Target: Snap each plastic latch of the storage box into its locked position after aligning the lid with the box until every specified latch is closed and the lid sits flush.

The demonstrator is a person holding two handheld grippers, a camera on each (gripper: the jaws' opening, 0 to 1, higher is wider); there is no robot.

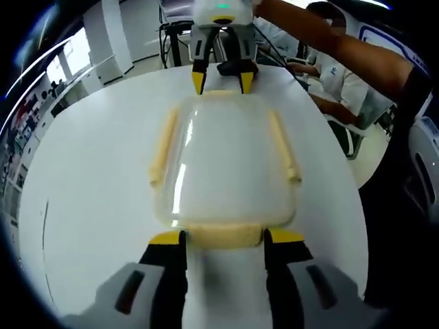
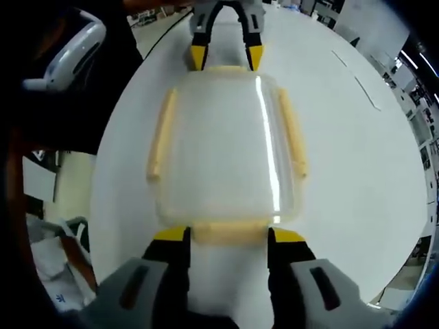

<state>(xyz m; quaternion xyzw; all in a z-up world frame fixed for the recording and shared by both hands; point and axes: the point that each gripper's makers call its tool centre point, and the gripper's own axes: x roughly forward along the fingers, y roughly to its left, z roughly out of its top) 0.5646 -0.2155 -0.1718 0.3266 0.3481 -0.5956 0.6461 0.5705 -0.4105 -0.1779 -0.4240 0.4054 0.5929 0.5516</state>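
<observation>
The storage box (image 1: 223,164) looks like frosted, see-through plastic, and its lid (image 2: 223,147) is glossy enough to catch a bright streak of light down the right side. The latches (image 1: 164,144) are opaque cream plastic, more matt. The table (image 1: 96,185) is smooth white with a soft sheen. The left gripper (image 1: 224,236) has matt black jaws with yellow tips and grey plastic housings.

Bright overhead light is mirrored as glare streaks on the lid (image 2: 226,147); fisheye bending is seen around it.
</observation>
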